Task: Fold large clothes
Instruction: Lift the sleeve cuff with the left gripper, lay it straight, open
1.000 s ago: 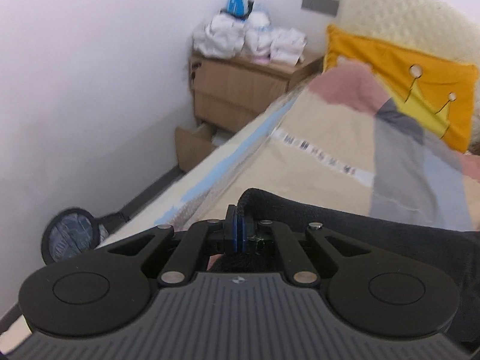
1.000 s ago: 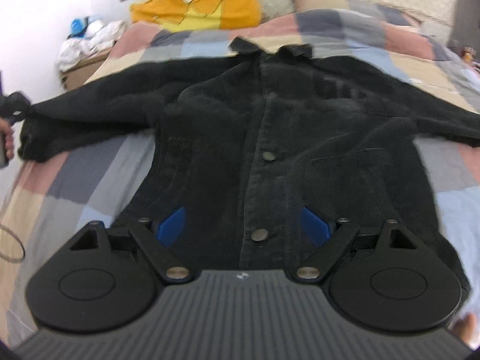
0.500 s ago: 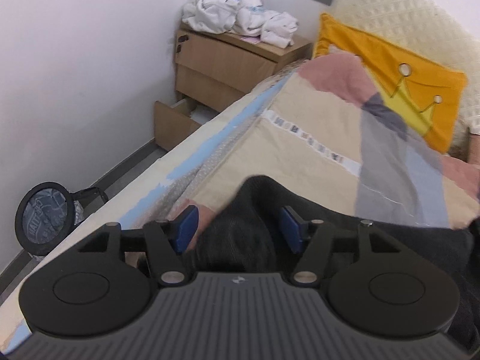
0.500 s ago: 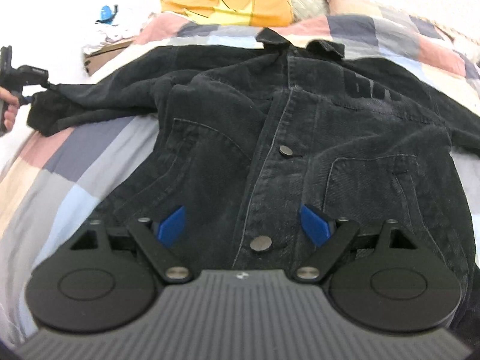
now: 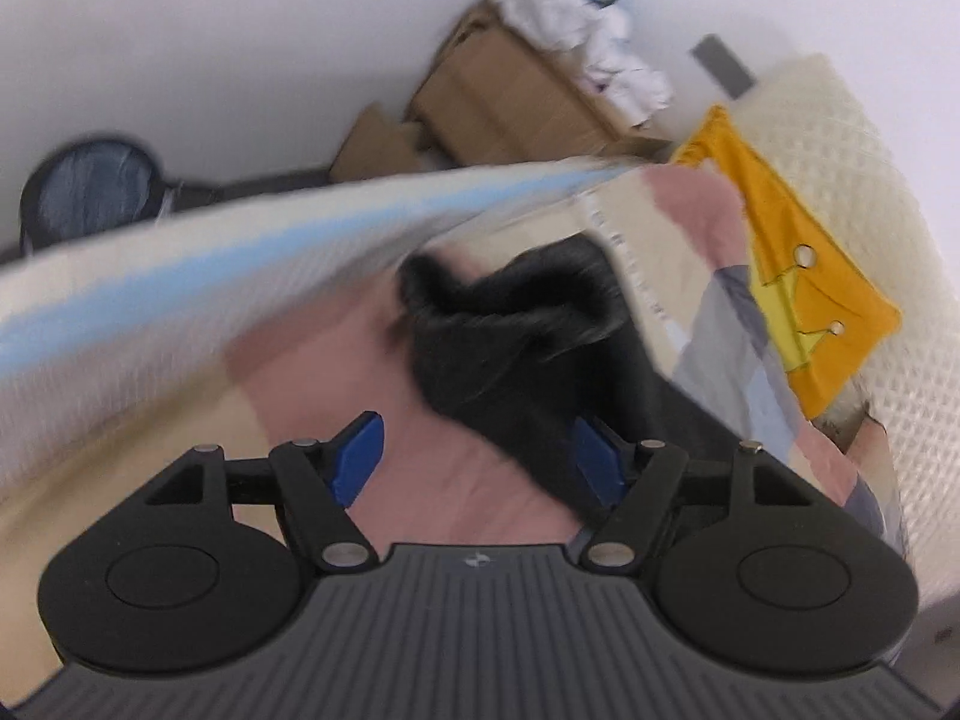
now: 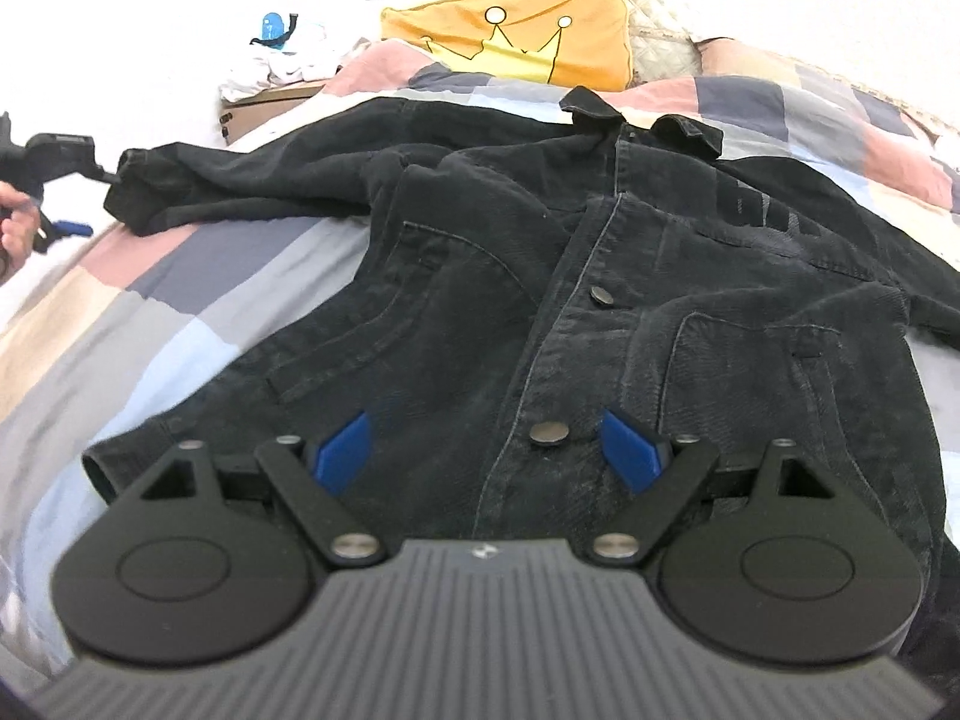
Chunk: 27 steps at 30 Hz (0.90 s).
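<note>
A bedroom in a home: a bed point(image 6: 180, 324) with a patchwork quilt, an orange crown-print pillow point(image 6: 528, 42) against a cream padded headboard point(image 5: 840, 138), and a wooden nightstand point(image 5: 510, 102) piled with white laundry point(image 5: 594, 42) beside plain white walls.

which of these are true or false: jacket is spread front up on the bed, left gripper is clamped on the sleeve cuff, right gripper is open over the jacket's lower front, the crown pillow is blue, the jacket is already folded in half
1. The jacket lies spread front up on the bed. True: its buttons and collar face up.
2. The left gripper is clamped on the sleeve cuff. False: its jaws have just been opening and the cuff lies free ahead of the pads.
3. The right gripper is open over the jacket's lower front. True.
4. The crown pillow is blue. False: it is orange-yellow.
5. The jacket is already folded in half. False: both sleeves lie stretched out to the sides.
</note>
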### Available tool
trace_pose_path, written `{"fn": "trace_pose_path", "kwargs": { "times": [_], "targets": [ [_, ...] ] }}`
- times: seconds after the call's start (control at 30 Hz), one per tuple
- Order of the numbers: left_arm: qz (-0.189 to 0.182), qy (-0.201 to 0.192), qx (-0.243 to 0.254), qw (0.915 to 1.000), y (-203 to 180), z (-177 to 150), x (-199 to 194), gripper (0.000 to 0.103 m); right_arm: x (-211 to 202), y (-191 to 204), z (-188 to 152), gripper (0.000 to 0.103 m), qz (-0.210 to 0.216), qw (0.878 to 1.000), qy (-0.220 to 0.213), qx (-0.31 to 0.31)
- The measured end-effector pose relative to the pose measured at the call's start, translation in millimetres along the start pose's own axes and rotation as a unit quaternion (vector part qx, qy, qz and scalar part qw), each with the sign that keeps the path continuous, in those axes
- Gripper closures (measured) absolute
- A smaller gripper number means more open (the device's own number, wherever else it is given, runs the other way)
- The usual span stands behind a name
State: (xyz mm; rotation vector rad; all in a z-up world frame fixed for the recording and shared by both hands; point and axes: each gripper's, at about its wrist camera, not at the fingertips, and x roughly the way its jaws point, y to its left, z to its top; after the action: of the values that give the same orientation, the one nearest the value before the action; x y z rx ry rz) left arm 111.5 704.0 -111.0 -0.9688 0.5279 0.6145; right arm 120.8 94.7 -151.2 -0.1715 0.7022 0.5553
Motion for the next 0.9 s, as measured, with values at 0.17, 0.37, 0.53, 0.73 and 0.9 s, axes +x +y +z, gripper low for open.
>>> {"fn": "trace_pose_path", "kwargs": {
  "times": [0.17, 0.37, 0.53, 0.73, 0.9],
  "targets": [
    [-0.025, -0.021, -0.038, 0.9988, 7.8, 0.2, 34.4, 0.03, 4.8, 7.4, -5.0, 0.017, 0.003, 1.0, -0.011, -0.019],
    [0.008, -0.04, -0.102, 0.9939, 11.8, 22.6, 72.6, 0.064, 8.8, 24.5, -6.3, 0.017, 0.009, 0.998, -0.022, -0.054],
    [0.06, -0.05, -0.057, 0.9953, -3.8, 38.9, 77.5, 0.096, 13.0, 31.6, -8.1, 0.017, 0.006, 0.997, -0.021, -0.069],
    [0.004, -0.08, -0.034, 0.9962, -53.5, 96.7, 22.4, 0.098, 15.8, 32.8, -9.1, 0.017, 0.007, 0.997, -0.027, -0.072],
    [0.009, -0.143, -0.007, 0.9897, -79.7, 127.9, 1.8, 0.098, 16.1, 29.7, -14.0, 0.017, 0.006, 0.997, -0.025, -0.078]
  ]
}}
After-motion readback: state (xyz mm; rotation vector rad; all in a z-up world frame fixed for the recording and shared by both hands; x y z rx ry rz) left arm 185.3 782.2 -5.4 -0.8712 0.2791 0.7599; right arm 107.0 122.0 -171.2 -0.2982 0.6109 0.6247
